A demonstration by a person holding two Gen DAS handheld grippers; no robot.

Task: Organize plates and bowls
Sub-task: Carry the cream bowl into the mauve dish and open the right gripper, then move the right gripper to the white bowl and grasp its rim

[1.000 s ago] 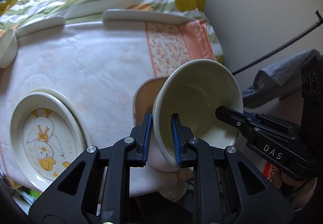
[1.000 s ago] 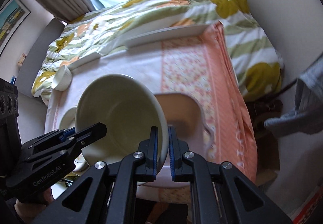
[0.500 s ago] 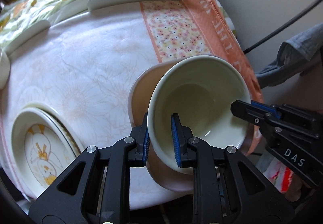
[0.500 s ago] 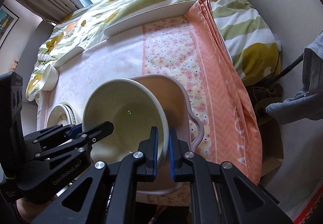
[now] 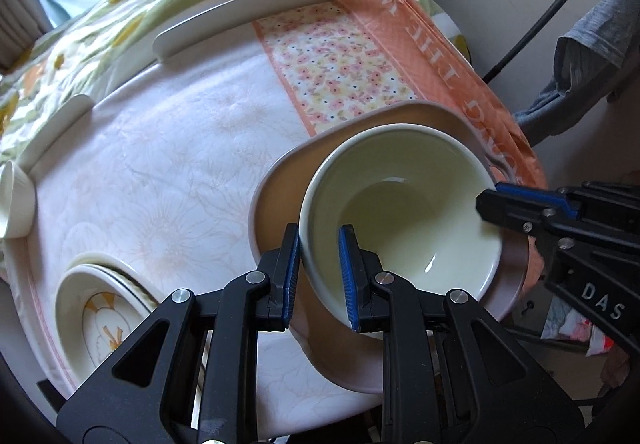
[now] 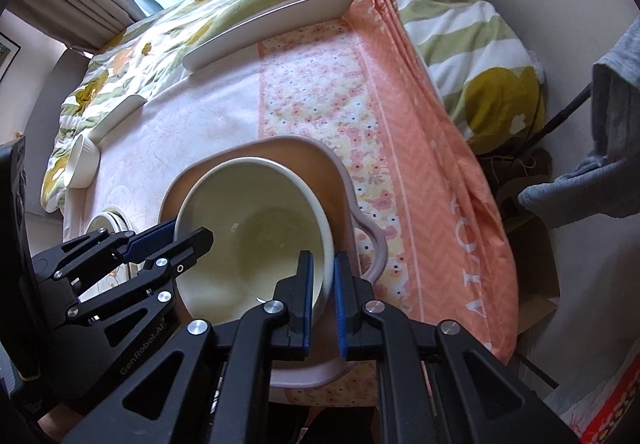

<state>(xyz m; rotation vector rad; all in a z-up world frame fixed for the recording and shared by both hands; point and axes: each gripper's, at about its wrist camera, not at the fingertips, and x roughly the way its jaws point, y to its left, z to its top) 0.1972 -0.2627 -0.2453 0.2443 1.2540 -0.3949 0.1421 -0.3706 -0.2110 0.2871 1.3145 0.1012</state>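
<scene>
Bowl (image 5: 400,204), cream and glossy, empty, sitting tilted inside pink handled dish (image 6: 360,204) near table's front edge. Left gripper (image 5: 318,276) and right gripper (image 6: 320,292) clamping opposite rims (one pad inside, one outside each). Lying open behind: broad white tablecloth (image 5: 180,148).

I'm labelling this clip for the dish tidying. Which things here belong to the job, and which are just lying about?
Job:
- cream bowl, gripped by left claw and right claw
- pink handled dish under it
- duck plate
- small white bowl

Lying about:
- floral quilt
- grey garment
</scene>
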